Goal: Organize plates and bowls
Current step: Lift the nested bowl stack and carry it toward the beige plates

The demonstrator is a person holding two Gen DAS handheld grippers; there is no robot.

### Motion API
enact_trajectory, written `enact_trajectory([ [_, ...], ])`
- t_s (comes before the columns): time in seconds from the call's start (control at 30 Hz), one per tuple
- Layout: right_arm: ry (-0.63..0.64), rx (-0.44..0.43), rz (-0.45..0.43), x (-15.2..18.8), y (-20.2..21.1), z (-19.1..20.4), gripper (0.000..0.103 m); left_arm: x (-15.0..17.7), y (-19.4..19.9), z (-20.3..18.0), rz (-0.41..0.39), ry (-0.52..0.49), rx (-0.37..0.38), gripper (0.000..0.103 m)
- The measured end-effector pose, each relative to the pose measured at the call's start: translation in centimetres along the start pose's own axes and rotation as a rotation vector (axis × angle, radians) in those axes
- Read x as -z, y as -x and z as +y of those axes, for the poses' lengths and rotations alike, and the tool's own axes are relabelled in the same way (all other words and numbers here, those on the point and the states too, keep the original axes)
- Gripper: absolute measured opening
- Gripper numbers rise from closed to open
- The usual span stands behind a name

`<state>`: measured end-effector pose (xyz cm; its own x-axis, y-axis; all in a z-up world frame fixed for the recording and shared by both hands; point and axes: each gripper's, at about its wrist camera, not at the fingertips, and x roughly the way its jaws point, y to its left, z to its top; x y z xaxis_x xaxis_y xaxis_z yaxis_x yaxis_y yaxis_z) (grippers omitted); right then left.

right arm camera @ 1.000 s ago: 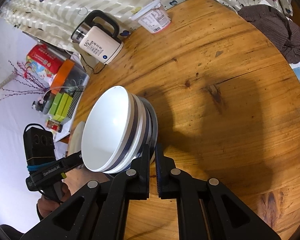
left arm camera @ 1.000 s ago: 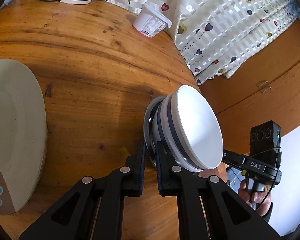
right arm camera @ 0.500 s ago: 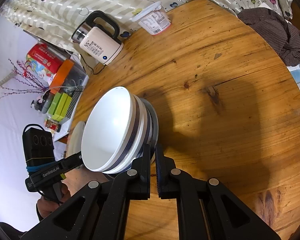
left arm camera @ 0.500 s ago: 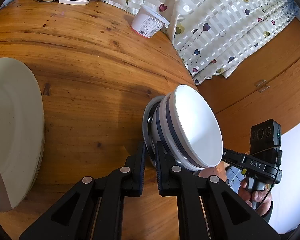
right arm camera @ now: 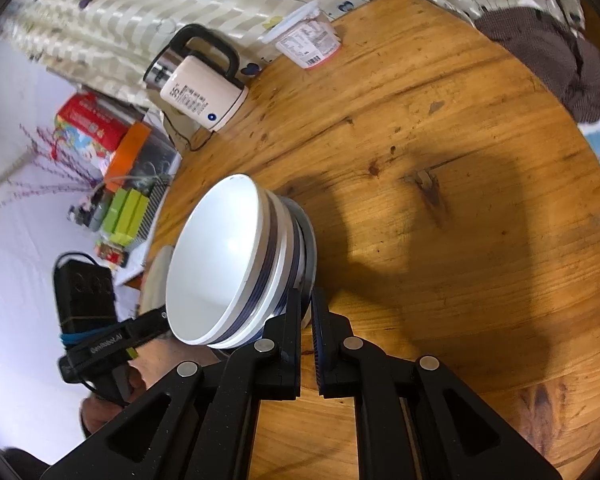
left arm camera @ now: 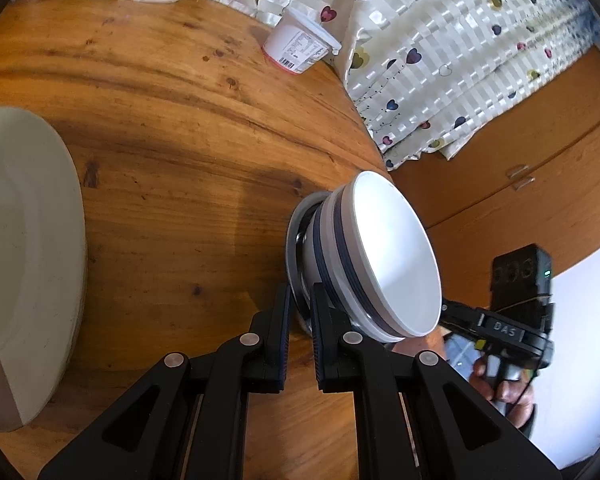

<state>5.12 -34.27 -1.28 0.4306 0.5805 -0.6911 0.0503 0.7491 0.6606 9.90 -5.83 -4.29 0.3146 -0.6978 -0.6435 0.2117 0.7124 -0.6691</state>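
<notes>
A stack of white bowls with dark blue bands sits on a grey plate, held between both grippers above the round wooden table. My left gripper is shut on the plate's rim from one side. My right gripper is shut on the rim of the same plate from the opposite side, with the bowls to its left. A large cream plate lies on the table at the left of the left wrist view.
A cream electric kettle and a white yogurt tub stand at the table's far edge by the heart-patterned curtain. A dark cloth lies at the right edge. Boxes and clutter stand beyond the table at left.
The stack held by both grippers has drifted slightly; the cream plate sits a little lower and closer in the left wrist view. Both grips are unchanged.
</notes>
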Motion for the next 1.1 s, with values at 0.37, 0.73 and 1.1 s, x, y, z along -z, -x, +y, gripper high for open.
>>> enact_trajectory([
  [0.37, -0.021, -0.039, -0.003, -0.1, -0.2, -1.0, 0.006, 0.0, 0.2, 0.8, -0.008, 0.053, 0.024, 0.010],
  [0.73, -0.005, -0.036, -0.010, -0.1, -0.1, -0.6, 0.005, 0.2, 0.2, 0.3, -0.008, 0.021, 0.011, 0.007],
  [1.1, 0.021, -0.037, -0.024, -0.3, 0.3, 0.6, 0.005, -0.1, 1.3, -0.7, -0.033, -0.012, -0.002, 0.007],
])
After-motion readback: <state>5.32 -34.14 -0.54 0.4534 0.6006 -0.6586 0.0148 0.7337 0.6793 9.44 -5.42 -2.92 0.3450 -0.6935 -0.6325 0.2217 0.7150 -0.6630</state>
